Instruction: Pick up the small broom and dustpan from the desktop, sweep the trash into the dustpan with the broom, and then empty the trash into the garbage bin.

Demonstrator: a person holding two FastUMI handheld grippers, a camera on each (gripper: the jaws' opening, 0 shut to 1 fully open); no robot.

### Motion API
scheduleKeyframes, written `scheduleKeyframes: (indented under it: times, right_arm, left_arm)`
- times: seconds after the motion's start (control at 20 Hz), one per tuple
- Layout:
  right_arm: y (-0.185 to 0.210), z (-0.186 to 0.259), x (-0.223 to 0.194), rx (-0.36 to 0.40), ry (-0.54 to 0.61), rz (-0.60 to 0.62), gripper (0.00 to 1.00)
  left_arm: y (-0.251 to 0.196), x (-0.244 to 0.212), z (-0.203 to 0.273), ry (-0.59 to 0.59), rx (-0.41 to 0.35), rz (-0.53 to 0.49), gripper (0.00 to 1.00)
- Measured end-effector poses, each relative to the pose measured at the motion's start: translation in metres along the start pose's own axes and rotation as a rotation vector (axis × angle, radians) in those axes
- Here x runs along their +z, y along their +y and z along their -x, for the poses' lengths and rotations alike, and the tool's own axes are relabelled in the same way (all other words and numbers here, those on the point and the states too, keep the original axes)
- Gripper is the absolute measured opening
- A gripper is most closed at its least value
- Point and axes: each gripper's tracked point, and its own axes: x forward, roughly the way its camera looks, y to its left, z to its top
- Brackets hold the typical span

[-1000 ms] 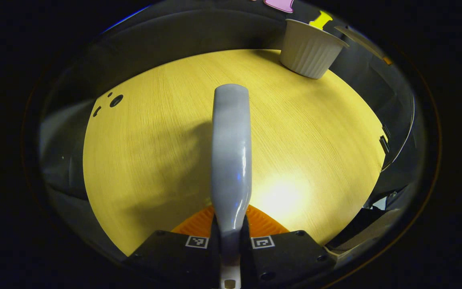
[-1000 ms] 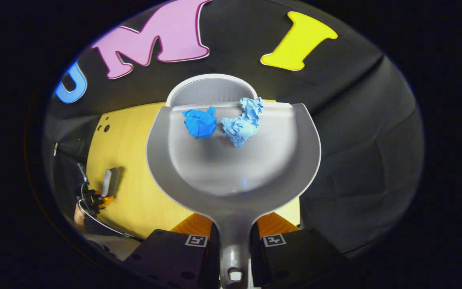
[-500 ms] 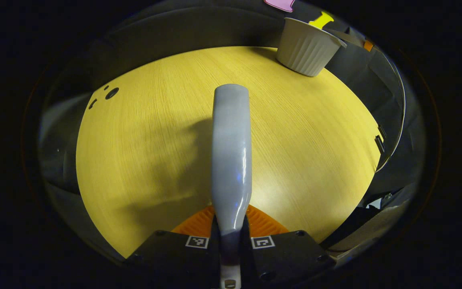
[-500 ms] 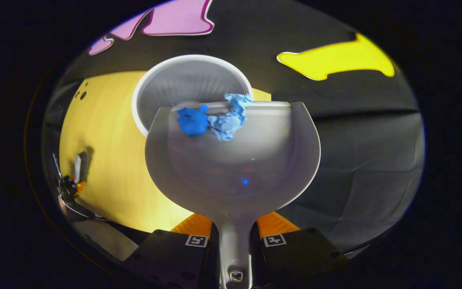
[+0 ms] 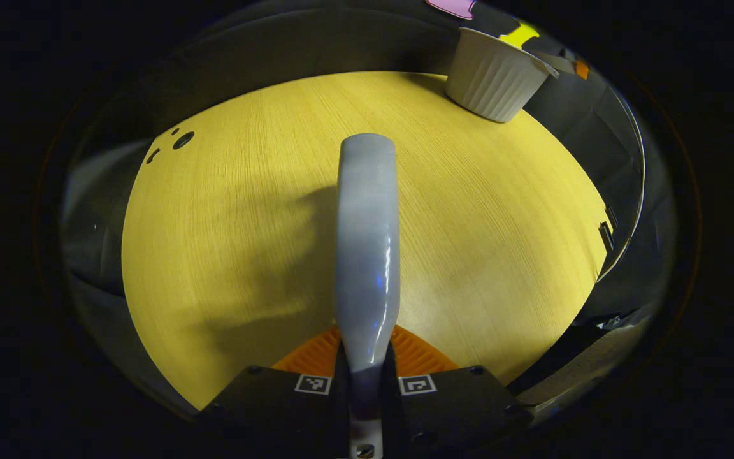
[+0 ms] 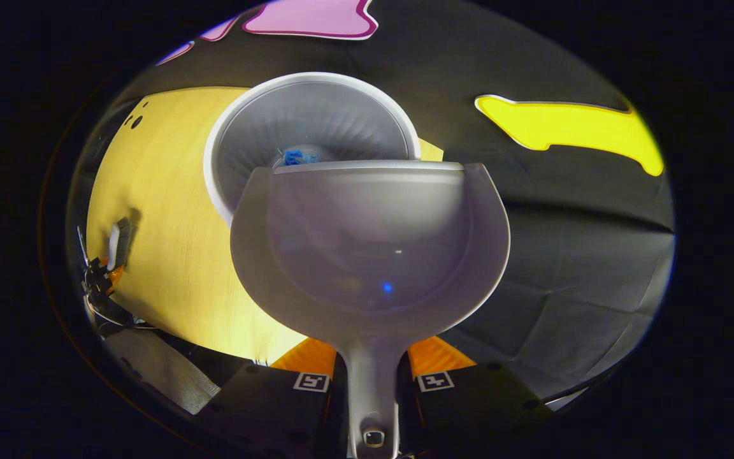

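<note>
- The right gripper [image 6: 372, 382] is closed on the dustpan [image 6: 370, 248] handle, 1 finger pressed to each side of the stem at the bottom of the right gripper view.
- The dustpan pan is bare inside, and its front lip lies over the near rim of the bin [image 6: 313, 127].
- The bin is a white ribbed tub standing on the yellow wooden desk [image 6: 169, 242], near the desk's far edge against the black cloth wall.
- A bit of blue trash [image 6: 300, 157] sits inside the bin, just past the dustpan's lip.
- In the right gripper view the left gripper [image 6: 102, 277] appears far off at the left, over the desk's left side, with the broom [image 6: 118, 237] sticking up from it.
- In the left gripper view the left gripper [image 5: 366, 384] is clamped on the broom [image 5: 367, 236]: both fingers press the narrow end of its grey body, which runs straight away from the camera above the desk [image 5: 227, 210].
- The broom casts a shadow to its left on the wood.
- The bin [image 5: 497, 75] stands at the far right of the desk in that view, well apart from the broom.
- 3 small dark holes [image 5: 182, 139] mark the desk's far left part.
</note>
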Motion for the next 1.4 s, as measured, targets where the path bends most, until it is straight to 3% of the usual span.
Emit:
scheduleKeyframes:
  times: [0.2,0.4,0.75,1.1,1.4]
  right_arm:
    - [-0.002,0.001,-0.003,-0.016,-0.052,-0.019,0.35]
    - [0.011,0.005,-0.008,0.072,-0.179,-0.143,0.35]
    - [0.043,0.063,-0.050,0.173,-0.410,-0.251,0.35]
    - [0.123,0.072,-0.100,0.237,-0.484,-0.223,0.35]
    - [0.220,0.033,-0.126,0.307,-0.453,-0.171,0.35]
  left_arm:
    - [-0.004,-0.001,0.001,-0.003,0.014,0.017,0.24]
    - [-0.004,-0.001,0.001,-0.006,0.030,0.012,0.24]
    - [-0.003,0.000,0.004,-0.022,0.033,-0.003,0.24]
    - [-0.001,0.000,0.004,-0.025,0.030,-0.018,0.24]
    - [-0.002,0.000,0.003,-0.025,0.042,-0.005,0.24]
